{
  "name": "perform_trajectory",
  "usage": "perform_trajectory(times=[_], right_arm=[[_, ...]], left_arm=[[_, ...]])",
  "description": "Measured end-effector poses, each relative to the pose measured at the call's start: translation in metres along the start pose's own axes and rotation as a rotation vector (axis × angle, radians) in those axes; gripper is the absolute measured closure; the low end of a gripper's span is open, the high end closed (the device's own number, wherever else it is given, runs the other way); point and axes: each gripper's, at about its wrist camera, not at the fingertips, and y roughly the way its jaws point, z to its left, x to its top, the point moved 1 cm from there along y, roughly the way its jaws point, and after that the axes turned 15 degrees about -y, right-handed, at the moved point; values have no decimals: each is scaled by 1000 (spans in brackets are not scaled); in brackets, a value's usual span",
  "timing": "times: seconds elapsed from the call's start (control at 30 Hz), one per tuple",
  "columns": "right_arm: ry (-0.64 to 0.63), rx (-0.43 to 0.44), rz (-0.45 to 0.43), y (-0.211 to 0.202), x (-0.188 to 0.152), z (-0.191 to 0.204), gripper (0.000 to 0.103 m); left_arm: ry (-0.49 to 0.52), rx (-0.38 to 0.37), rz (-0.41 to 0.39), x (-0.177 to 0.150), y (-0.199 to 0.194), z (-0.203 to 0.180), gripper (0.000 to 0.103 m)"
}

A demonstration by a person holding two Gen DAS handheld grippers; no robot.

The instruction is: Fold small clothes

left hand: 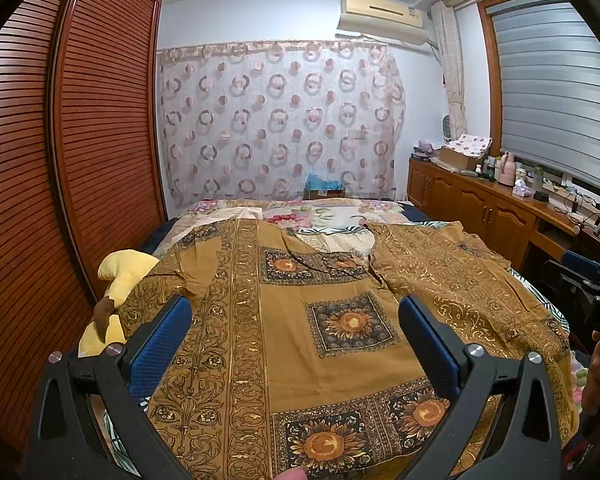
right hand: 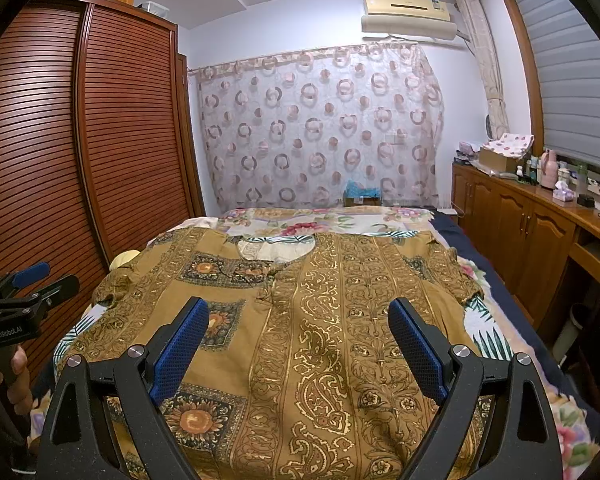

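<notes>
I have the mustard-brown printed cotton shirt with sunflower squares and gold scrollwork bands (left hand: 340, 320) spread flat, front up, across the floral-patterned bed (right hand: 332, 216), its neckline toward the far end and its hem nearest me. Both short sleeves lie out to the sides, and the body shows only slight wrinkles, so by my reading no fold has been made yet: the garment is laid out and smoothed, and the whole folding sequence is still ahead. My left gripper (left hand: 296, 312) hovers over the lower left part of the shirt with its blue-padded fingers (left hand: 160, 344) spread wide and nothing between them; I can't tell whether its lower edge touches the cloth. My right gripper (right hand: 298, 316) sits likewise over the lower right part, released, its jaws wide apart and holding nothing. Each camera catches the other gripper off to its side, held above the bed edge. A pale yellow plush toy with a brown patch (left hand: 120, 276) lies by the shirt's left sleeve, against the slatted red-brown wooden wardrobe (left hand: 100, 120) side of the bed. I judge the first step is to take a sleeve or side edge and bring it inward; the toy beside the left sleeve could get in the way there.
</notes>
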Motion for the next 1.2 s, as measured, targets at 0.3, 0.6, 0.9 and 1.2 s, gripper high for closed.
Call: perform_trajectory(times=[0.3,0.6,0.9,1.2], right_arm=[[1,-2,-1,-1,0,0,11],[3,-3,-2,-2,1,0,11],[9,-11,-4,-3,1,-3,11],[8,-10,-4,-3,1,-2,11]], left_arm=[[1,-2,-5,4,-3,-2,0],[2,-5,-10,15,-13,-5,0],[2,-9,-20,22,-19,-9,0],[4,-9,-24,21,-19,-10,0]])
